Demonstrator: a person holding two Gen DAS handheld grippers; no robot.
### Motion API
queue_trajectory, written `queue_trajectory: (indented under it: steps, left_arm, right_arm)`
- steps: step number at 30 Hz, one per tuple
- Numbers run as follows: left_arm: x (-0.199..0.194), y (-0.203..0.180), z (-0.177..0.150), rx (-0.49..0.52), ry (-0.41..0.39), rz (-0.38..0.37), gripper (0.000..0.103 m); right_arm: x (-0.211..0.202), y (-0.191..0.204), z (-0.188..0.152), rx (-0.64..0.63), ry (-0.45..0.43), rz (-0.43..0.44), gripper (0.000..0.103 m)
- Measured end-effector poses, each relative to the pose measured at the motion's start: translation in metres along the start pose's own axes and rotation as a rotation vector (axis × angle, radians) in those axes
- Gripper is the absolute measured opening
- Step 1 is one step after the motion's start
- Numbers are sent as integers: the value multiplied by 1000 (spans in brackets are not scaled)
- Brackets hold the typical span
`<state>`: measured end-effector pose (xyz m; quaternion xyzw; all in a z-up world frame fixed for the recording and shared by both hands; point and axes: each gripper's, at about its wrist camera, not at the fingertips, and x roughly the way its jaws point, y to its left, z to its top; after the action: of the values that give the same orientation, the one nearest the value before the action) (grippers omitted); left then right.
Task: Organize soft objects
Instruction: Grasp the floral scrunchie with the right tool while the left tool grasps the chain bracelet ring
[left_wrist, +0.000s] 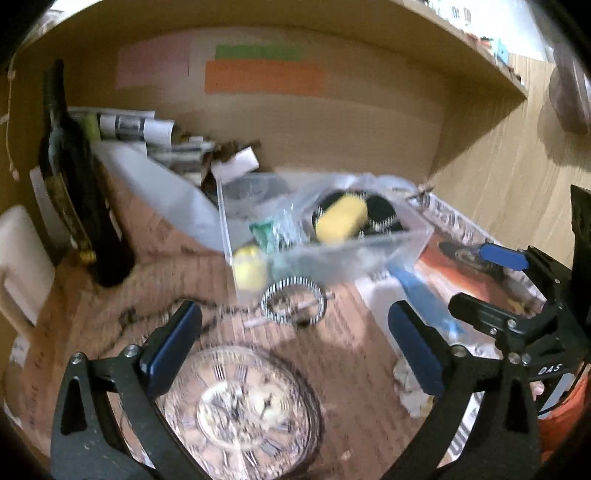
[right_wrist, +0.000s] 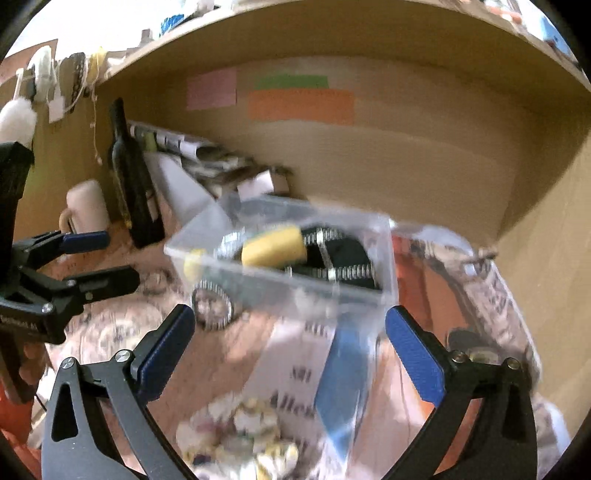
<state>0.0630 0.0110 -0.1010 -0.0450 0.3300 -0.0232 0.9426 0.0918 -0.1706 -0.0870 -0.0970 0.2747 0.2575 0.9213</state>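
A clear plastic box (left_wrist: 413, 240) (right_wrist: 384, 254) stands on the desk and holds a yellow sponge (left_wrist: 341, 218) (right_wrist: 275, 245), black soft pieces with striped trim (left_wrist: 382, 218) (right_wrist: 343, 258) and a crumpled clear bag (left_wrist: 291, 218). A second yellow sponge (left_wrist: 249, 267) (right_wrist: 194, 264) lies at the box's near left corner. A striped hair tie ring (left_wrist: 293, 306) (right_wrist: 212, 304) lies on the desk in front. My left gripper (left_wrist: 295, 350) is open and empty above the desk. My right gripper (right_wrist: 288, 350) is open and empty. A crumpled patterned cloth (right_wrist: 240, 435) lies below it.
A dark bottle (left_wrist: 74, 177) (right_wrist: 131, 184) and a white mug (left_wrist: 18, 266) (right_wrist: 86, 205) stand at the left. Rolled papers (left_wrist: 140, 125) lie at the back. A clock picture (left_wrist: 240, 406) covers the desk. Magazines (right_wrist: 480, 295) lie on the right. A shelf (left_wrist: 443, 48) hangs overhead.
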Motion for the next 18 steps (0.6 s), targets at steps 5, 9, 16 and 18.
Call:
queue_trajectory:
  steps: [5, 9, 16, 18]
  left_arm:
    - [5, -3, -23, -9, 56, 5, 102]
    - [9, -3, -39, -31, 97, 2, 102]
    - [19, -4, -60, -59, 166, 0, 102]
    - [22, -4, -60, -63, 181, -1, 102]
  right_arm:
    - [5, 4, -28, 28, 77, 24, 103]
    - [17, 13, -48, 43, 162, 80, 103]
    - [34, 26, -68, -1, 262, 85, 84]
    - [33, 28, -69, -28, 253, 70, 72]
